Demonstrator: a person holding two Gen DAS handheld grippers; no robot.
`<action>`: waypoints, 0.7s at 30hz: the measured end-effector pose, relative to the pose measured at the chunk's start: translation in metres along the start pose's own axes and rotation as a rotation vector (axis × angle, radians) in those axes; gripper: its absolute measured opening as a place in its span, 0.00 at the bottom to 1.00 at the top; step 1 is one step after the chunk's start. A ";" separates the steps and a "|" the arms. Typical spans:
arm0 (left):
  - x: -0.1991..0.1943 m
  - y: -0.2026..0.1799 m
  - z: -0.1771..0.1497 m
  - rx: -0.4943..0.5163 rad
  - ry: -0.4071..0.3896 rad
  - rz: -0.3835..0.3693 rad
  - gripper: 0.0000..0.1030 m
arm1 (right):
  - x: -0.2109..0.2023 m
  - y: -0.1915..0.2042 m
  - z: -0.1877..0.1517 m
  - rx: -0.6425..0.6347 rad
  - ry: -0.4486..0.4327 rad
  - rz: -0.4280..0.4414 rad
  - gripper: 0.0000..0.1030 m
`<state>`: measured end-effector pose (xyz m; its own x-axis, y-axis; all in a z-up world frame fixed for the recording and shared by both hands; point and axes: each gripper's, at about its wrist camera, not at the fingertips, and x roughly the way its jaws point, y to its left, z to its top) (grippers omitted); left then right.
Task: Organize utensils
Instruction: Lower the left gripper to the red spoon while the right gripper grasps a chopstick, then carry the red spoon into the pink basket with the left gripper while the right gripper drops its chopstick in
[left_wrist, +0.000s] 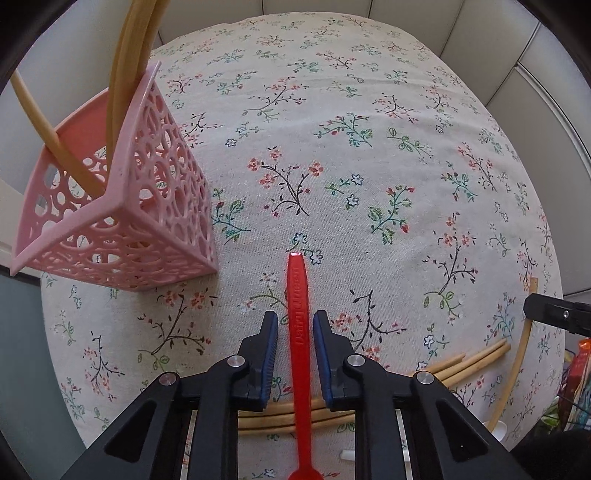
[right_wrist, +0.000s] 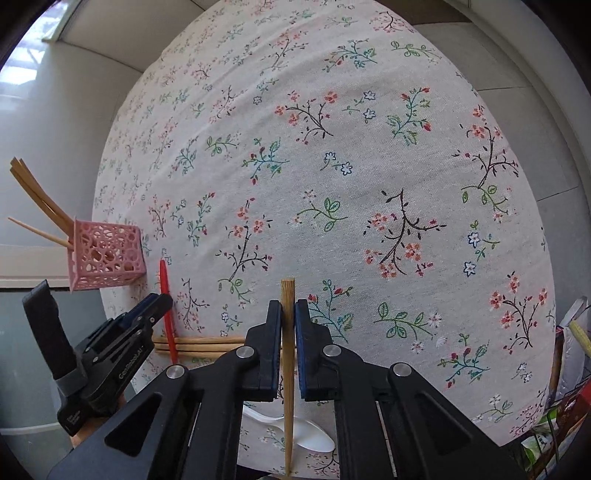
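Red spoon (left_wrist: 300, 354), embossed "Dairy Queen", 6 o'clock, between parted left gripper (left_wrist: 295, 325) pads, untouched | right gripper (right_wrist: 288, 314) clenched on chopstick (right_wrist: 288, 369) | pink basket (left_wrist: 122, 206), 10 o'clock, holds chopsticks.

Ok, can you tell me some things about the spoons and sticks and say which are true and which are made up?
1. The left gripper has its fingers either side of a red plastic spoon. True.
2. The right gripper is squeezing a white plastic spoon. False: it is shut on a single wooden chopstick; the white spoon lies on the floral tablecloth.
3. The pink basket already has chopsticks standing in it. True.
4. The pink basket is solid with no holes. False: its walls are full of round cut-outs.
5. The red spoon lies across some loose chopsticks on the cloth. True.
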<state>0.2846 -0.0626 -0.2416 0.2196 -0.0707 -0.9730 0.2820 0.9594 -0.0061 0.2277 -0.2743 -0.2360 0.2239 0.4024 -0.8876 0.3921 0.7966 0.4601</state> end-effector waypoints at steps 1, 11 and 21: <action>0.002 0.000 0.001 -0.001 0.001 0.007 0.19 | 0.000 0.001 0.000 -0.002 -0.002 0.000 0.07; 0.007 -0.007 0.009 -0.002 0.014 0.030 0.11 | -0.005 0.005 -0.001 -0.036 -0.015 -0.012 0.07; -0.052 -0.002 -0.006 0.023 -0.147 -0.044 0.11 | -0.028 0.025 -0.012 -0.115 -0.074 0.015 0.07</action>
<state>0.2668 -0.0593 -0.1919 0.3402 -0.1529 -0.9279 0.3149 0.9482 -0.0408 0.2202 -0.2598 -0.1998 0.2957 0.3841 -0.8747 0.2843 0.8387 0.4644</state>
